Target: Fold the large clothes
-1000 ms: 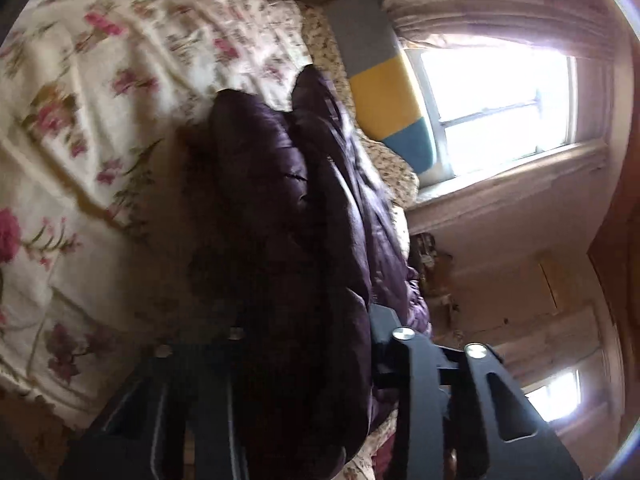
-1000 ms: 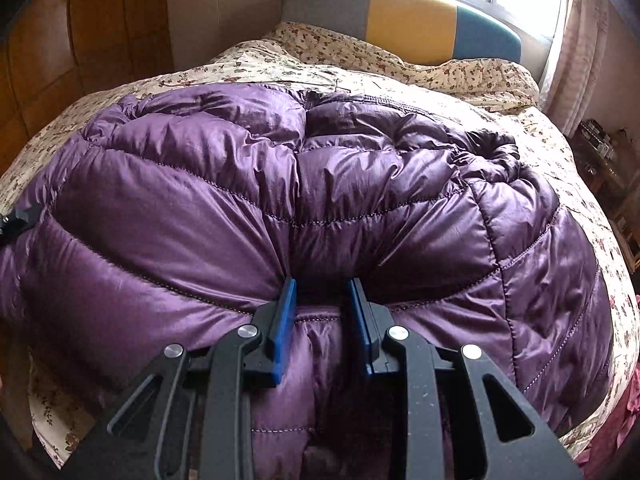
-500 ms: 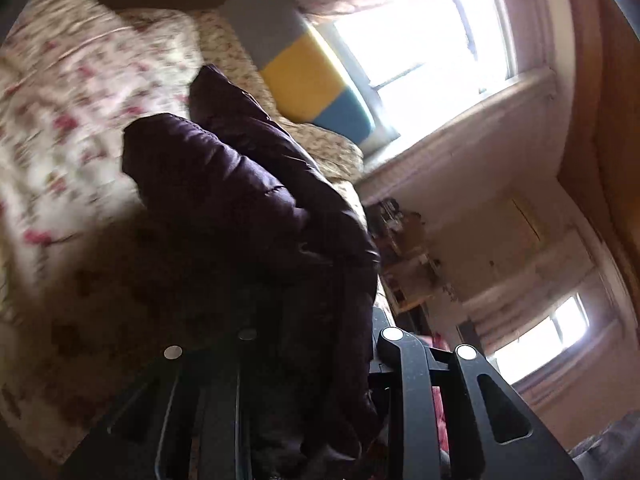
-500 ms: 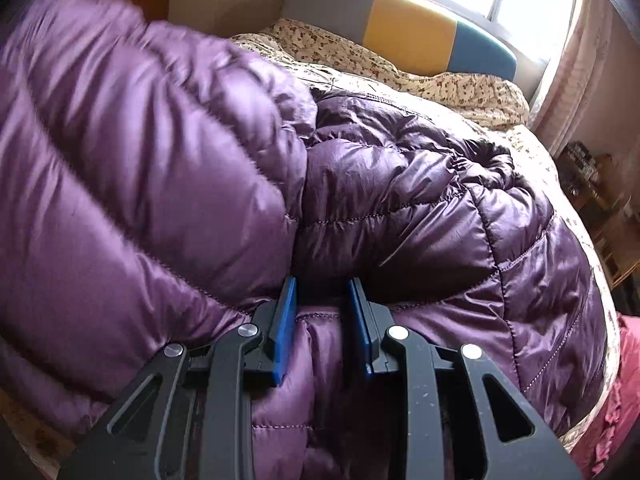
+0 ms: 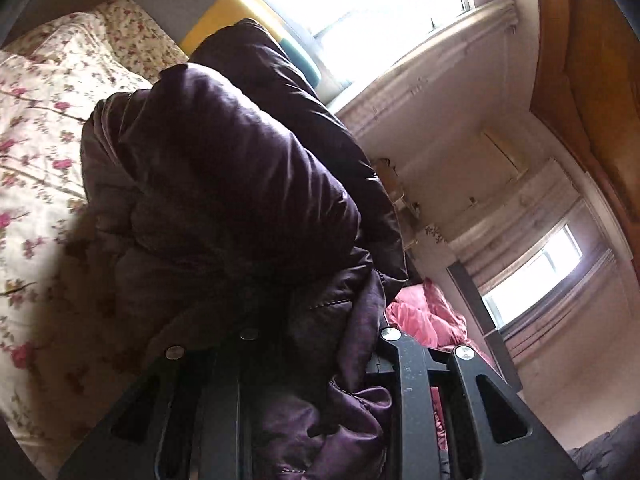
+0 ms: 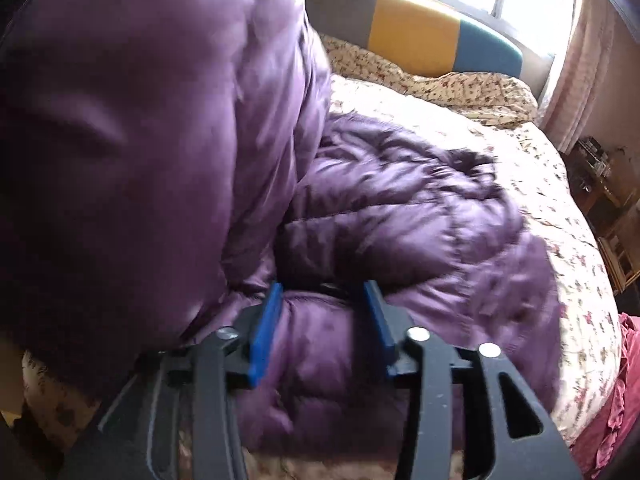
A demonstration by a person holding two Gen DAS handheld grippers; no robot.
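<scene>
A puffy purple quilted jacket [image 6: 420,224] lies on the floral bed. Its left half [image 6: 140,128] is lifted and folded over toward the right, filling the left of the right wrist view. My right gripper [image 6: 324,300], with blue pads [image 6: 266,332], is clamped on a fold at the jacket's near hem. In the left wrist view my left gripper [image 5: 312,360] is shut on a bunch of the jacket [image 5: 240,168], which hangs dark and raised above the bed; its fingertips are buried in cloth.
The floral bedspread [image 6: 540,184] covers the bed, with a grey, yellow and blue headboard [image 6: 416,36] and bright window behind. A pink cloth [image 6: 608,420] hangs at the bed's right edge. Shelves with small items [image 6: 596,168] stand at right.
My left gripper has lifted the jacket's left side and carried it up and over toward the right. The right gripper has kept its hold on the near hem and shifted slightly.
</scene>
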